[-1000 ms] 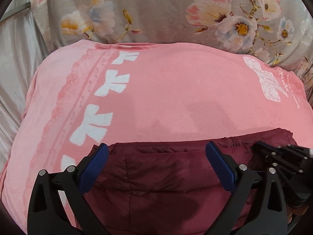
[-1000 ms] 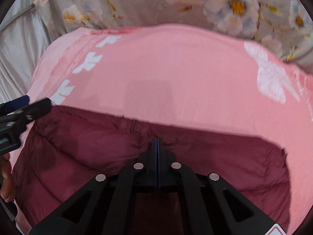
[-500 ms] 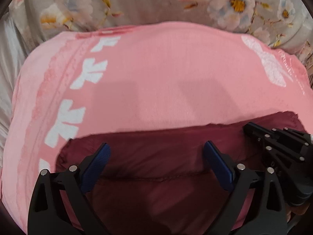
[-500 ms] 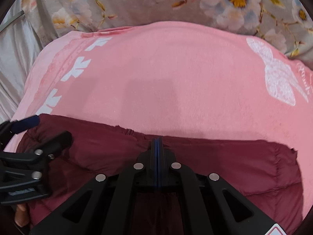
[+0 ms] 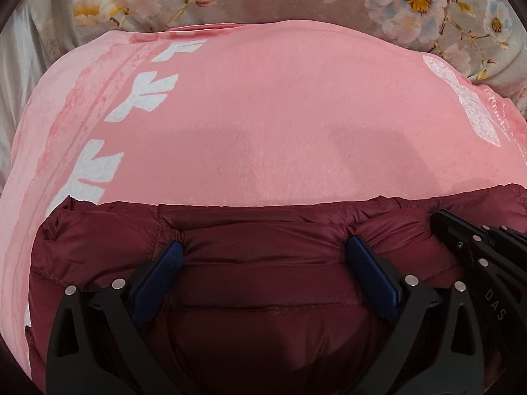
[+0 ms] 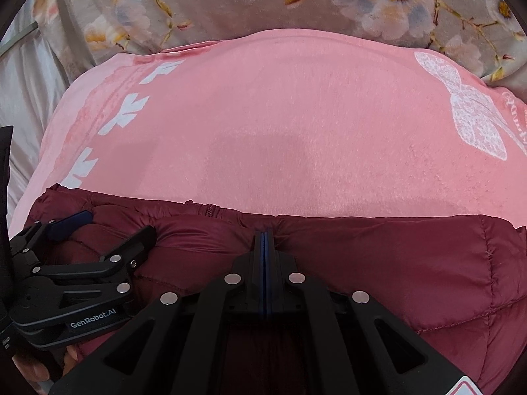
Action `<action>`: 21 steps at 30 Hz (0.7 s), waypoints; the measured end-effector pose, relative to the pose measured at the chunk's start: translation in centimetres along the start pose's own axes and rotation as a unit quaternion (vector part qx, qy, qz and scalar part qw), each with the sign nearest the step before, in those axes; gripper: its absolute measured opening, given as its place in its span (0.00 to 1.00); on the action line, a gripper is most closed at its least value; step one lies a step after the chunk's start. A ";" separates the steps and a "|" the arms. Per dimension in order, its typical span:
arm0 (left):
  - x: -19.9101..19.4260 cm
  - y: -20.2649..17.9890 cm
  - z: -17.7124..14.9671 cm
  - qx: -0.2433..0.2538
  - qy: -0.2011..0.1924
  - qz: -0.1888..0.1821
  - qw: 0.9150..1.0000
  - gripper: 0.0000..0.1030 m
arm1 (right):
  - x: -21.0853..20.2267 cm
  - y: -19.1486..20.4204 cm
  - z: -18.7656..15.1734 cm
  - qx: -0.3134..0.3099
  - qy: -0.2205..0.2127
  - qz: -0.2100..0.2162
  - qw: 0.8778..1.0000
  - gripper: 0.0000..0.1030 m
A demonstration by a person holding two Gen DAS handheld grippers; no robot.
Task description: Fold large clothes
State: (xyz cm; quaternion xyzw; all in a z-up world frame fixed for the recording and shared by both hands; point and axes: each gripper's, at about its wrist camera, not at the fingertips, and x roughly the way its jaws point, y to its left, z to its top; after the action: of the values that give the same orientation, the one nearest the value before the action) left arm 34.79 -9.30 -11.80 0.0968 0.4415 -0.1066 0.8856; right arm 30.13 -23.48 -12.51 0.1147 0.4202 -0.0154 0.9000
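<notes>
Maroon puffer jacket (image 5: 263,263) lay across the near edge of the pink blanket (image 5: 263,115), its long axis running side to side beneath both tools. The left gripper (image 5: 263,260) stood spread wide, padding bulging between its fingers, not pinched. Just beside it, the right gripper (image 6: 263,233) was clenched tight, tips pressed into the folded edge.

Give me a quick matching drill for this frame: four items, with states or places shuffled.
Items:
1. left gripper
2. right gripper
3. maroon puffer jacket
4. floral bedding

States or places:
A. jaws shut
B. beyond the far edge of the pink blanket
C. jaws spread wide, tips pressed into the fabric
D. lying on the near part of the pink blanket

Pairs: 1-C, 2-A, 3-D, 4-B
</notes>
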 end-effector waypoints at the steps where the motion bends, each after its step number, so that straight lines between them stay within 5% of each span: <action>1: 0.1 -0.1 0.0 0.000 0.000 0.002 1.000 0.96 | 0.0 0.1 0.0 -0.002 -0.001 -0.002 1.000 0.00; 11: -0.9 1.4 0.1 -0.020 -0.011 -0.019 1.000 0.95 | -2.0 -1.7 0.1 0.031 -0.028 0.022 0.999 0.00; 16: -5.5 6.2 0.5 -0.054 -0.054 -0.001 0.997 0.95 | -7.7 -7.4 -0.2 0.082 -0.082 -0.037 0.993 0.00; 19: -5.9 9.5 1.2 -0.073 -0.057 0.038 0.995 0.95 | -7.5 -13.1 -1.8 0.142 -0.055 -0.095 0.984 0.05; 21: -4.4 11.4 1.2 -0.088 -0.034 0.055 0.994 0.95 | -6.8 -14.7 -2.8 0.170 -0.040 -0.086 0.981 0.07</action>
State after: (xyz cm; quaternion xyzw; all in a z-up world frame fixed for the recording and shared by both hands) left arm 36.24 1.79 -6.66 0.0384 0.4127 -0.0219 0.9098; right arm 21.74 -37.64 -11.92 0.2289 0.3831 -0.1683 0.8789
